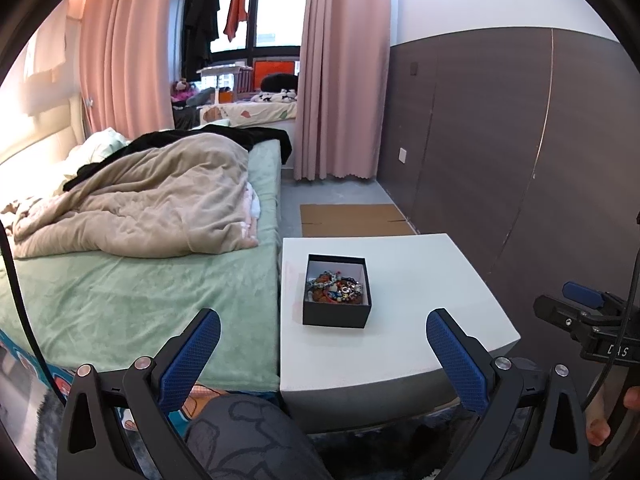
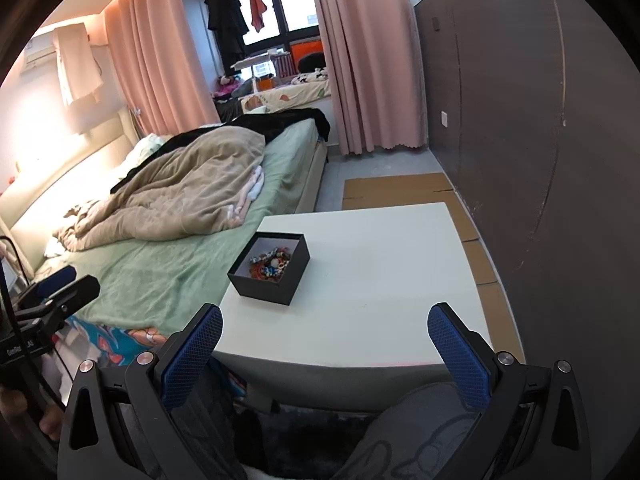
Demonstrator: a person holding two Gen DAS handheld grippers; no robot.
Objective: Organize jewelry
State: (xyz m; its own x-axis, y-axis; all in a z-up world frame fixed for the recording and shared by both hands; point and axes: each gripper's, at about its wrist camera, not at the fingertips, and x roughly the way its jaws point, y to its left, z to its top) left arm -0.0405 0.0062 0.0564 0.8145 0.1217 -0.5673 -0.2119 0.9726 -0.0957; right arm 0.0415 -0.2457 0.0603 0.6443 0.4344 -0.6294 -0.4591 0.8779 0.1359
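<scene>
A small black box (image 1: 337,312) (image 2: 276,286) stands open on a low white table (image 1: 420,292) (image 2: 380,264). Inside lies a tangled heap of colourful jewelry (image 1: 335,286) (image 2: 271,265), beads and bracelets. My left gripper (image 1: 323,330) is open, held short of the table's near edge, with the box just beyond its fingers. My right gripper (image 2: 325,326) is also open and holds nothing; it hovers over the table's near edge, the box ahead and to its left. Each gripper shows at the side of the other's view.
A bed (image 1: 132,300) with a green sheet and a rumpled beige duvet (image 1: 152,204) runs along the table's left side. Flattened cardboard (image 1: 356,220) lies on the floor beyond the table. A dark panelled wall (image 1: 500,140) stands at the right. A person's knees (image 1: 248,436) are below the grippers.
</scene>
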